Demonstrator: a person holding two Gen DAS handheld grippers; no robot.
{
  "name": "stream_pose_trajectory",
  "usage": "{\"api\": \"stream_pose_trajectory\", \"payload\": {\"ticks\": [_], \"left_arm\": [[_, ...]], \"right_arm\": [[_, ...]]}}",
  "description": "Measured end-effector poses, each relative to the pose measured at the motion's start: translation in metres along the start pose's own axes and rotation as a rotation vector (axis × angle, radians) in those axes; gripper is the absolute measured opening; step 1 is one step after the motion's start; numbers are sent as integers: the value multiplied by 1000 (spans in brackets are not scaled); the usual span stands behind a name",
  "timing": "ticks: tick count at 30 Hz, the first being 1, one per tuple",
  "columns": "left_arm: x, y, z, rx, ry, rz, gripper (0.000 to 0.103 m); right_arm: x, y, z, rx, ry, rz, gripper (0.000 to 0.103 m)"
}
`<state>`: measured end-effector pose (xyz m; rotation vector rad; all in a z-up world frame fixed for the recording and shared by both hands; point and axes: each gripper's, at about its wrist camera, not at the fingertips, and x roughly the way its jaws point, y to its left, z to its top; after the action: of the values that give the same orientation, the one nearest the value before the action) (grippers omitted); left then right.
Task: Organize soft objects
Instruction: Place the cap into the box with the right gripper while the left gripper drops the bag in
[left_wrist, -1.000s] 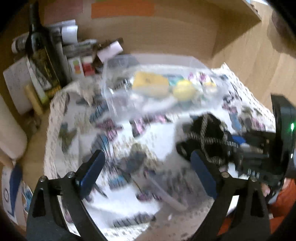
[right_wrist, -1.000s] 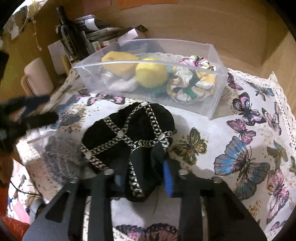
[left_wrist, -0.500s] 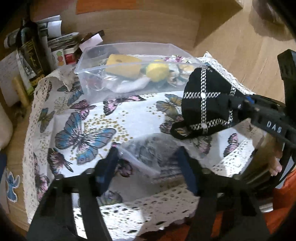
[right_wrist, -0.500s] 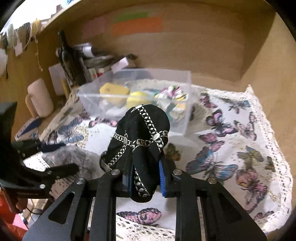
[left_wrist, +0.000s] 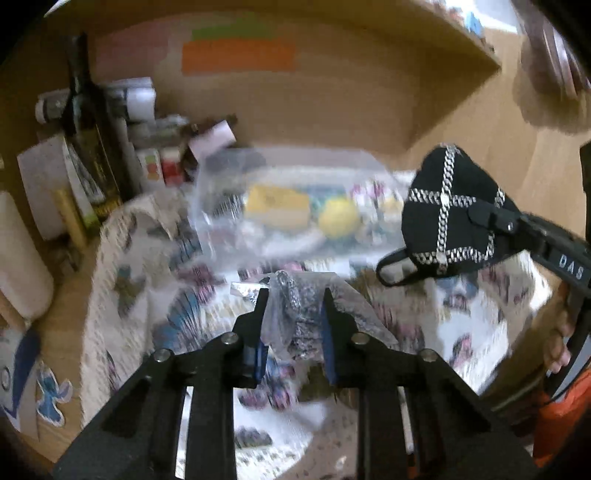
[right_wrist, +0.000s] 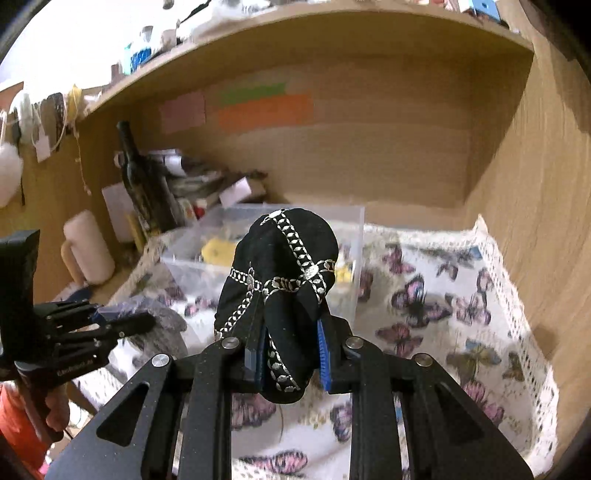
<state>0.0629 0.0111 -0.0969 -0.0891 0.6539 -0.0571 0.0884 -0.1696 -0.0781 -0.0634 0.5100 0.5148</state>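
Right hand-held gripper (right_wrist: 290, 354) clenched on a black cap (right_wrist: 280, 280) with silver chain trim, held up off the cloth (right_wrist: 436, 314), in front of the clear bin (right_wrist: 354, 229). Left hand-held gripper (left_wrist: 293, 325) clamped on a grey item in a clear bag (left_wrist: 295, 317), raised just above the cloth, left of the cap. Bin sits at far side of the counter, holding a yellow sponge (left_wrist: 277, 206) and yellow ball (left_wrist: 338, 221). Dark bottle (left_wrist: 90, 122) stands far left. Left view motion-blurred.
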Motion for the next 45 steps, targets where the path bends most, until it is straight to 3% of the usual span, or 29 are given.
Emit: {"api": "stream_pose_trajectory", "payload": {"ticks": [5, 15, 21, 25, 28, 31, 35, 40, 43, 45], "left_arm": [[-4, 8, 34, 3, -106, 35, 24], [17, 44, 76, -101, -204, 47, 24], [58, 52, 88, -102, -153, 88, 24], [95, 54, 85, -99, -50, 77, 26], [110, 54, 80, -93, -2, 55, 33], [109, 55, 80, -87, -7, 73, 49], [102, 56, 80, -93, 4, 32, 70], [83, 46, 84, -65, -36, 27, 75], [66, 38, 86, -43, -76, 27, 76], [50, 32, 87, -27, -110, 28, 84]], "right_arm": [[-1, -1, 24, 0, -68, -6, 19], [26, -14, 65, 45, -135, -25, 20], [68, -12, 81, 6, -76, -18, 20], [103, -8, 83, -31, -3, -33, 20], [132, -2, 77, -59, 91, -10, 21], [152, 3, 66, -84, 164, 2, 26], [162, -3, 59, -70, 201, -4, 35], [145, -10, 63, -43, 170, -4, 52], [127, -10, 66, -35, 129, 4, 57], [113, -11, 69, -32, 95, 14, 57]]}}
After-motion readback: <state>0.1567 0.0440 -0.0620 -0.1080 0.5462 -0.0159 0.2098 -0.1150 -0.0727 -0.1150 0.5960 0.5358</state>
